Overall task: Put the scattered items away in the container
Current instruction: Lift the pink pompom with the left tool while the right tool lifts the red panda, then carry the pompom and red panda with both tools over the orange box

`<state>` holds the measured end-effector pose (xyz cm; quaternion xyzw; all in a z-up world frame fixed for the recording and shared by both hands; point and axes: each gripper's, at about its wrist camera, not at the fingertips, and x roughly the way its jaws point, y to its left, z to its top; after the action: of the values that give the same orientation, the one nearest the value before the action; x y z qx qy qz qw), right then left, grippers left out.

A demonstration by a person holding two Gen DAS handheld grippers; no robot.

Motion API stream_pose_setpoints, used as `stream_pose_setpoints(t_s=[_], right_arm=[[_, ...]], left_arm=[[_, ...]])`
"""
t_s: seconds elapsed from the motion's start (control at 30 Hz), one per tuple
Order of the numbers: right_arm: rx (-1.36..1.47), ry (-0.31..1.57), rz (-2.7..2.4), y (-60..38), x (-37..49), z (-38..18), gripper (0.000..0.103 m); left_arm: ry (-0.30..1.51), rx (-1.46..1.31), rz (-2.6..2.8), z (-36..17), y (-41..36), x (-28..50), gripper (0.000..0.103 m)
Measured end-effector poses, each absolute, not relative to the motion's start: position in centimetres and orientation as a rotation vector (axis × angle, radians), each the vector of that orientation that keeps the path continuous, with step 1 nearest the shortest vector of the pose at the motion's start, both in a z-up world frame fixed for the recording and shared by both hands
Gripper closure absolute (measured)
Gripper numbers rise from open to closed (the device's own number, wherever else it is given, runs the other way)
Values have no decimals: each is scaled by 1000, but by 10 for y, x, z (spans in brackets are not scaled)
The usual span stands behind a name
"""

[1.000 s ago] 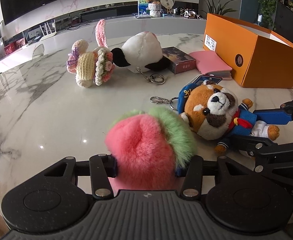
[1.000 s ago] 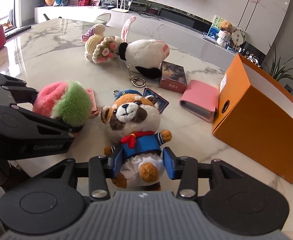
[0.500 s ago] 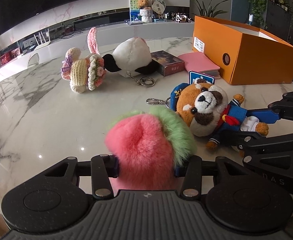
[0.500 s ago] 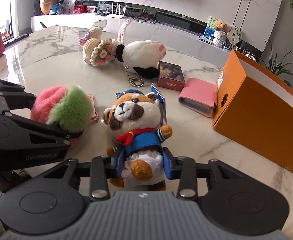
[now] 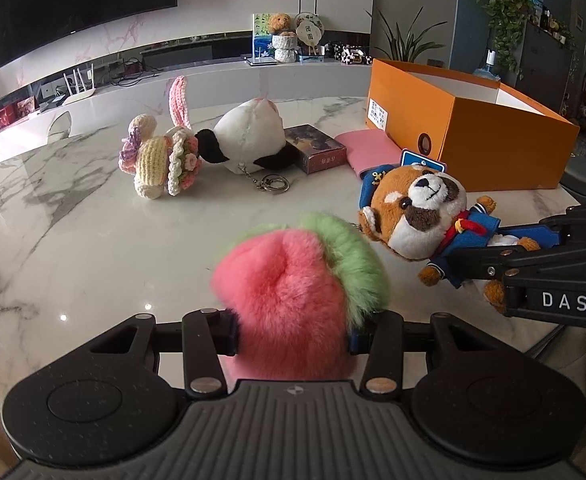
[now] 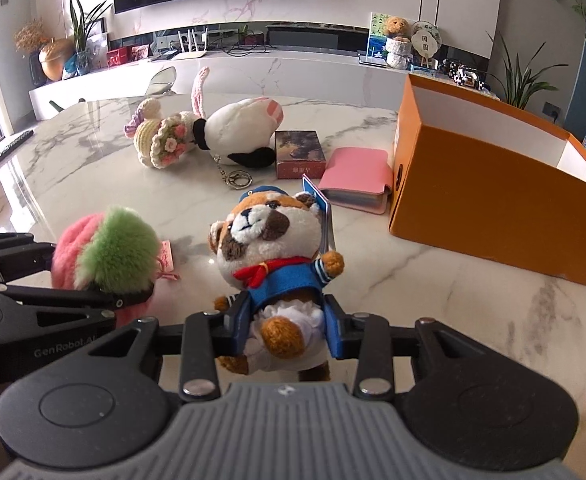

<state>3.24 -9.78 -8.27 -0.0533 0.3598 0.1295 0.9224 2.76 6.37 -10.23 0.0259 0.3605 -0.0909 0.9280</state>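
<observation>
The left claw (image 5: 293, 336) is clamping a fluffy pink-and-green pom-pom (image 5: 297, 280) between its fingers, and the right claw (image 6: 287, 332) is gripping a plush raccoon in a blue sailor suit (image 6: 273, 252) around the waist, its jaws pressed into the white skirt. Both toys are hanging clear of the marble bench (image 5: 93, 232), side by side, with the open orange box (image 6: 493, 184) sitting to the right – judging by that, the step in hand is carrying both to the box.

To do it well, each claw should be keeping its squeeze steady, since soft plush is giving under the pads and could be slipping out. The raccoon's blue tag (image 6: 317, 200) and its keyring clip are dangling, so it should be rising high enough to clear the box's near wall. The raccoon, nearer the box, would best go in ahead, so the claws are not crossing – and release only once over the opening.

Counted: two claws, each holding one toy; one orange box, its inside not visible from here. Lying on the bench are four more things: one crocheted doll (image 5: 161, 160), one white-and-black plush with a keyring (image 5: 249, 140), one small dark card box (image 6: 299, 154), and one pink wallet (image 6: 355, 180) just beside the orange box.
</observation>
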Motion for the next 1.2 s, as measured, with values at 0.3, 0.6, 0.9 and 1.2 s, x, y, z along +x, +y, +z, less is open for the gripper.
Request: stream_pose_setpoints(t_s=[0.3, 0.6, 0.9, 1.2], right_arm=[[49, 722, 230, -128, 30, -51, 63], [83, 673, 172, -155, 34, -28, 63], [107, 608, 106, -199, 49, 2, 63], [132, 574, 50, -247, 89, 29, 63]], left_arm=[[722, 29, -214, -74, 53, 32, 51], [738, 60, -214, -43, 24, 52, 51], [703, 38, -284, -12, -15, 83, 51], [657, 56, -395, 18, -70, 131, 51]])
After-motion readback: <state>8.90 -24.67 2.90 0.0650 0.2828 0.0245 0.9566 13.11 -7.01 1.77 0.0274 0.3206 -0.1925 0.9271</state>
